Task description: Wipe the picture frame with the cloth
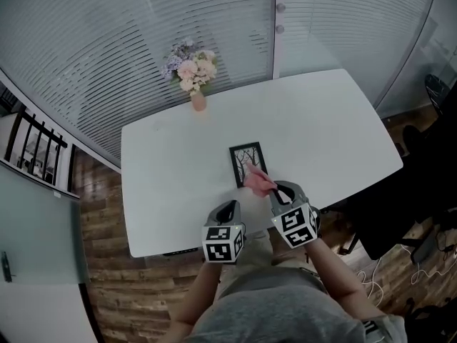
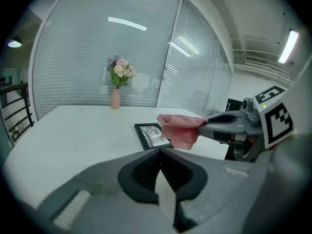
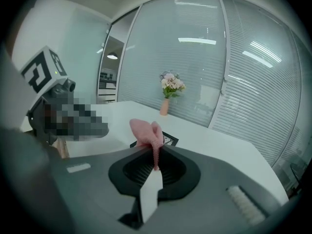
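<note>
Right gripper is clamping pink cloth, holding it over near end of picture frame lying flat on white table. Left gripper is hovering beside, jaws together, empty. Pink vase is holding flowers at far edge.

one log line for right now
right gripper: shut on cloth | left gripper: shut, empty | cloth: at near end of frame, contact unclear | frame: flat on table
</note>
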`<action>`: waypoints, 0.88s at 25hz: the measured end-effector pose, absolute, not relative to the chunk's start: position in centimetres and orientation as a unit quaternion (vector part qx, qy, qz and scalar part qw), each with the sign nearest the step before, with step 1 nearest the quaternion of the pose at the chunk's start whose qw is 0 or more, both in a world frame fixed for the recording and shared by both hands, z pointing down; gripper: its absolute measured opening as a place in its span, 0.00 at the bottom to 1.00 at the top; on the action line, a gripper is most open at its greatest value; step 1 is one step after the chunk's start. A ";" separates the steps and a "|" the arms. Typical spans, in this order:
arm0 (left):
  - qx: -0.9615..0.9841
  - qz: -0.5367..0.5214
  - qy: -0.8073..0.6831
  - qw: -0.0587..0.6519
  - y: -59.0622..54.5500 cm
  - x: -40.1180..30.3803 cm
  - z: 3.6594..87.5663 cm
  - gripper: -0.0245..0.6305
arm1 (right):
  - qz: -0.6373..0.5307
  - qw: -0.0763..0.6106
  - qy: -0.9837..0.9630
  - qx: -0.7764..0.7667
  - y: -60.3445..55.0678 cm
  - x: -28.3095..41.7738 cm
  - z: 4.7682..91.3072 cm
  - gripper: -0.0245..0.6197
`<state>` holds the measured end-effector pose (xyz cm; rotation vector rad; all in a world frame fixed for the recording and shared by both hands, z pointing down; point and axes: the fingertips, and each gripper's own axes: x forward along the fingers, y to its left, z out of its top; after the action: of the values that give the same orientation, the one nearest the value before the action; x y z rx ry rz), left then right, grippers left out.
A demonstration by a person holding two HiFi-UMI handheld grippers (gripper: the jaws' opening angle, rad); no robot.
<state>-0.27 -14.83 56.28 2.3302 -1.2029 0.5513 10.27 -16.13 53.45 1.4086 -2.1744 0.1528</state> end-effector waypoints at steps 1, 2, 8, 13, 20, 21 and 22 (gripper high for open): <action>0.847 0.199 -0.436 0.228 -14.5 -0.3 56.1 0.04 | 0.057 0.267 -0.807 0.524 -15.7 10.2 53.3 0.06; 0.848 0.197 -0.436 0.227 -14.2 -0.4 56.0 0.04 | 0.058 0.264 -0.807 0.525 -15.3 10.1 53.2 0.06; 0.852 0.187 -0.436 0.220 -12.2 -0.8 55.1 0.04 | 0.055 0.246 -0.811 0.529 -12.9 9.2 52.1 0.06; 0.855 0.177 -0.436 0.219 -10.3 -1.3 54.7 0.04 | 0.054 0.226 -0.813 0.533 -11.0 8.4 51.4 0.06; 0.856 0.168 -0.437 0.221 -8.0 -1.9 54.3 0.04 | 0.060 0.209 -0.813 0.540 -8.5 8.0 50.8 0.06; 0.856 0.167 -0.437 0.221 -7.8 -2.0 54.3 0.04 | 0.061 0.208 -0.813 0.540 -8.2 8.0 50.8 0.06; 0.856 0.166 -0.437 0.220 -7.6 -2.0 54.3 0.04 | 0.063 0.207 -0.813 0.541 -7.9 8.0 50.9 0.06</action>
<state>-2.01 -7.58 54.26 2.3680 -1.2071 0.4596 8.00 -7.90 50.89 1.5049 -2.2634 0.1753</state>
